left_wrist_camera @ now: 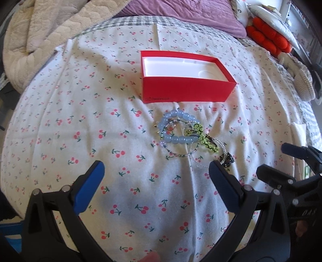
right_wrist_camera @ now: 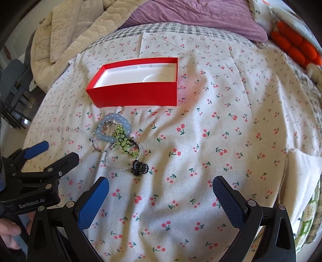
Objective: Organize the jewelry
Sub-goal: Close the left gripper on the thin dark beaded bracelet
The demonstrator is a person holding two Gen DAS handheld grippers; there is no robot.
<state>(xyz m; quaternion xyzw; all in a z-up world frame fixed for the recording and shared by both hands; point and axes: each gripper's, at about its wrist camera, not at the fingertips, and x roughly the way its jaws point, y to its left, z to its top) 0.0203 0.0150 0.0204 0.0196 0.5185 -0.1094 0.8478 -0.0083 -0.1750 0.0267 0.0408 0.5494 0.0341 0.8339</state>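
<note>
Jewelry (left_wrist_camera: 181,135) lies in a tangled heap on the bed, just ahead of your left claw (left_wrist_camera: 157,171) and ahead and to the left of your right claw (right_wrist_camera: 161,187). The pieces overlap, so you cannot tell exactly how many there are. What can be made out: a pale blue bead bracelet (right_wrist_camera: 116,129), a green bead bracelet (right_wrist_camera: 125,144) knotted with black cord, thin wire or seed-bead hoops, and a clear bead ring (right_wrist_camera: 116,161) that nearly vanishes against the cloth. A small dark ornament (right_wrist_camera: 139,167) sits at the near edge of the heap; its shape is hard to read.

Beyond the heap, further from both claws, stands an open red box (left_wrist_camera: 181,88) with a white moulded lining, nothing visible in it. Small print on its front wall is too small to read. Everything rests on a white bedsheet (right_wrist_camera: 221,131) printed with cherries. At the far end lie a beige blanket (left_wrist_camera: 40,36), a purple pillow (right_wrist_camera: 191,16) and an orange knitted item (left_wrist_camera: 267,36), partly cut off.

Both claws are spread wide, blue pads apart, gripping nothing. The left claw's right finger (left_wrist_camera: 221,181) is close beside the dark ornament; contact cannot be told. Your right claw hangs above bare sheet.
</note>
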